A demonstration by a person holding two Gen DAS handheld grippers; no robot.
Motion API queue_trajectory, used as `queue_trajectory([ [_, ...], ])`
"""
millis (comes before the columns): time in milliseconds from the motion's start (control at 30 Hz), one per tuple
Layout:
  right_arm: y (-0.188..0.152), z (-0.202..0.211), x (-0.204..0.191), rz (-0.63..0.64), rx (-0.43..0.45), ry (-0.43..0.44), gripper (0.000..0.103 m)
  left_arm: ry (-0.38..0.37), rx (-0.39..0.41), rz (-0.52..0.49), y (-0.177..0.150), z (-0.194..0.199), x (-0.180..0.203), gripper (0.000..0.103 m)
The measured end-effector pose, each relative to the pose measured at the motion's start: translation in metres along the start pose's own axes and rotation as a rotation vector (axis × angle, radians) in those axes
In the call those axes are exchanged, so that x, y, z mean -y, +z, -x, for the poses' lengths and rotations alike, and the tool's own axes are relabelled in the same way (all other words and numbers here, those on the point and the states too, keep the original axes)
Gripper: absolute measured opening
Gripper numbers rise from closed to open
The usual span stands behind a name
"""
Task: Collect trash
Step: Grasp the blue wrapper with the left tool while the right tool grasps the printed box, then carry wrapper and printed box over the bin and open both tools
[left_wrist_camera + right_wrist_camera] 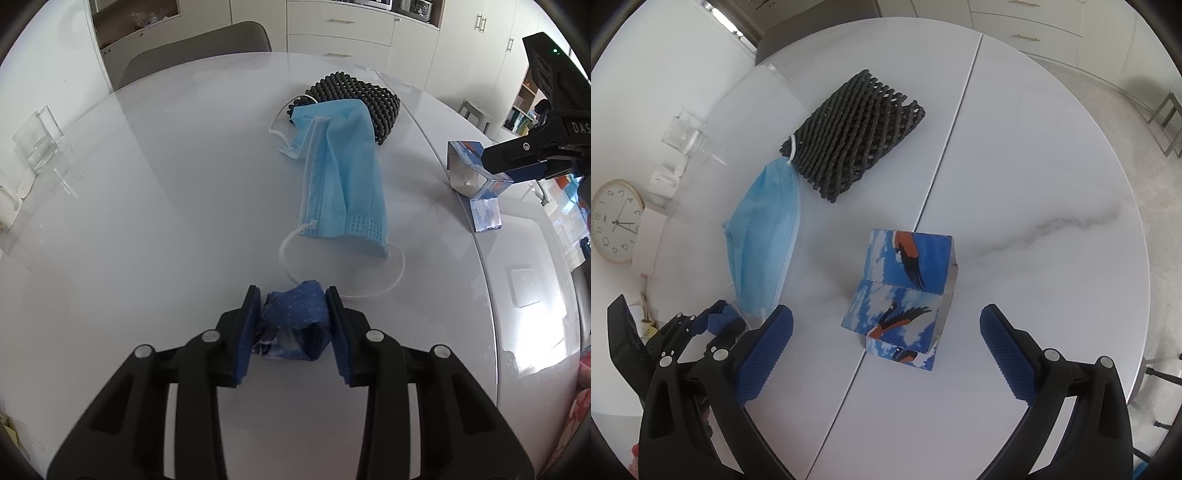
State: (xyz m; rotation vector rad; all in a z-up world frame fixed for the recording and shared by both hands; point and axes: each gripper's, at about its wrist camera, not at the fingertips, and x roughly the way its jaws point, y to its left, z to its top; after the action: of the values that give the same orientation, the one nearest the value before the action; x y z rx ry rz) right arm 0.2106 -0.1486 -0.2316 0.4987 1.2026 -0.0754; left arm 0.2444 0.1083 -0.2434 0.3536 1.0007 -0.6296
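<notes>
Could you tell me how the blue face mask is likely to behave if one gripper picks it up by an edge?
The mask is thin pleated fabric lying folded and creased, so it will probably droop limply. It looks very light. One ear loop lies on the black foam net, so the net might shift or drag along.

White table (1015, 184): mask (764, 236), foam net (853, 136), carton (905, 288).

Right gripper (886, 343) jaws wide apart over white table (1034, 184), bird-print box (905, 288) between them. Blue mask (764, 240) at 10 o'clock, touching black foam net (853, 136) at 11.
</notes>
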Motion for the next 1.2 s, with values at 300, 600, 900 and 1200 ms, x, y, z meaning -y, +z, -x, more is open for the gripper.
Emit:
queue_trajectory([
  [300, 0.007, -0.012, -0.009, -0.022, -0.004, -0.074, 0.1, 0.047, 0.017, 0.135, -0.014, 0.045, 0.003, 0.034],
  [600, 0.0, -0.024, -0.008, 0.105, -0.041, -0.133, 0.063, 0.081, -0.015, 0.297, -0.034, 0.064, 0.037, 0.034],
  [900, -0.008, 0.026, 0.022, 0.174, -0.035, 0.064, 0.049, 0.097, -0.041, 0.352, -0.026, 0.083, 0.103, 0.034],
  [1200, -0.057, 0.127, 0.128, 0.188, -0.01, 0.081, 0.049, -0.064, -0.036, 0.242, 0.023, 0.088, 0.239, 0.034],
])
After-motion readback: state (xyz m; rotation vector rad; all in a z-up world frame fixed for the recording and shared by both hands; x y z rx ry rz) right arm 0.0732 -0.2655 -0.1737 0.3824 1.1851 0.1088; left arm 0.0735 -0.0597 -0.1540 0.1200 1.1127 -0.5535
